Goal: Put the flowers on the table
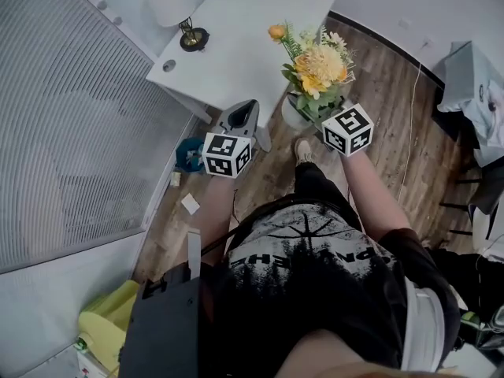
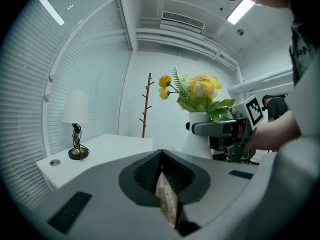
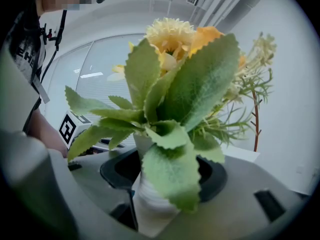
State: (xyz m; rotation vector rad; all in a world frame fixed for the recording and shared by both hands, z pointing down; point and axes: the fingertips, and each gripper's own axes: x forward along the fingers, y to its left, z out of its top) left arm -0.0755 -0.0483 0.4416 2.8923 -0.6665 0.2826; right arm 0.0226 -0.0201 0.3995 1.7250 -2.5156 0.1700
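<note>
The flowers point(image 1: 317, 68) are a yellow and orange bunch with green leaves in a white vase point(image 1: 293, 115). My right gripper point(image 1: 305, 113) is shut on the vase and holds it upright in the air, just off the white table's point(image 1: 236, 38) near edge. In the right gripper view the ribbed vase point(image 3: 150, 199) sits between the jaws of the right gripper point(image 3: 165, 184), and leaves point(image 3: 172, 129) hide most of it. My left gripper point(image 1: 249, 107) is shut and empty, to the left of the vase. Its closed tips point(image 2: 161, 156) point toward the table point(image 2: 100, 151), with the flowers point(image 2: 197, 91) at their right.
A lamp point(image 1: 177, 10) stands on the table's left end, beside a round hole point(image 1: 168, 65). Window blinds point(image 1: 71, 116) fill the left side. A blue object point(image 1: 189, 154) and a paper scrap point(image 1: 190, 204) lie on the wooden floor. A chair with clothes point(image 1: 476, 93) is at right, and a coat rack point(image 2: 146, 104) stands behind the table.
</note>
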